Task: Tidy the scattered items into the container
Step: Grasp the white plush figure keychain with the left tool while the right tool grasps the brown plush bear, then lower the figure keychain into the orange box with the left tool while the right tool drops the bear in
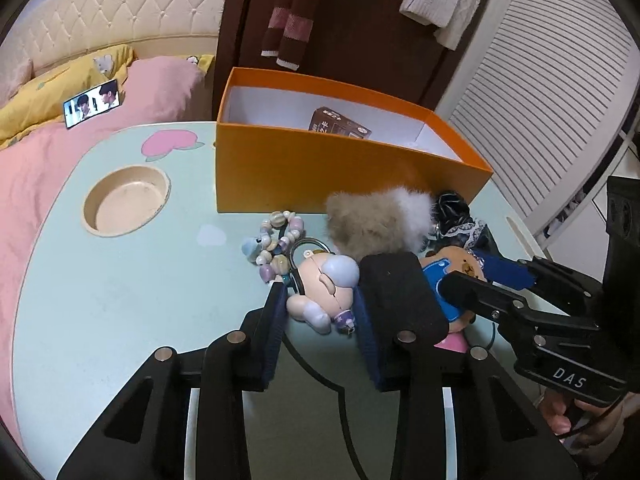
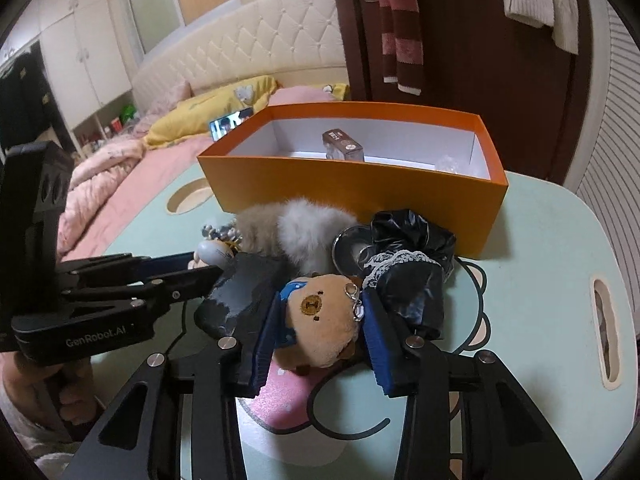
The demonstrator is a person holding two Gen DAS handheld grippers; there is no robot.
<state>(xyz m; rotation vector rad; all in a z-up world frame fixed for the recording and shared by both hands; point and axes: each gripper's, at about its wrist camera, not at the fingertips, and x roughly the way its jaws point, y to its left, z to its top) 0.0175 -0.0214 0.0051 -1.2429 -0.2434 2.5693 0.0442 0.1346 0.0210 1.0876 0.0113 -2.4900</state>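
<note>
Most of the clutter sits outside the orange box (image 1: 348, 172) as I look along the left gripper (image 1: 320, 308): only a small brown carton (image 1: 339, 125) lies inside it, while a bead bracelet (image 1: 276, 240), a fluffy pompom (image 1: 376, 220), a black scrunchie (image 1: 452, 208) and the toys crowd the pale green table (image 1: 120, 300) just in front of the box's near wall. The left gripper's fingers stand either side of a pink baby-doll keychain (image 1: 324, 288), close against it; I judge them closed on it or nearly so, though the doll is not lifted off the table. The right gripper enters from the right edge, its fingers over a blue-clad plush, but how tightly it holds I cannot tell from here. From the right gripper (image 2: 316, 320), the blue pads press on both flanks of a brown capybara plush (image 2: 320, 320), which looks gripped and lies on the table. Beyond it are the pompom (image 2: 296, 224), a black lace-trimmed scrunchie (image 2: 408, 256) and a dark ring-shaped thing I cannot identify. The box (image 2: 352, 188) holds the carton (image 2: 344, 148) and something clear in its far right corner, too faint to name. The box floor is mostly hidden behind the near wall in both views, so more items could be inside.
</note>
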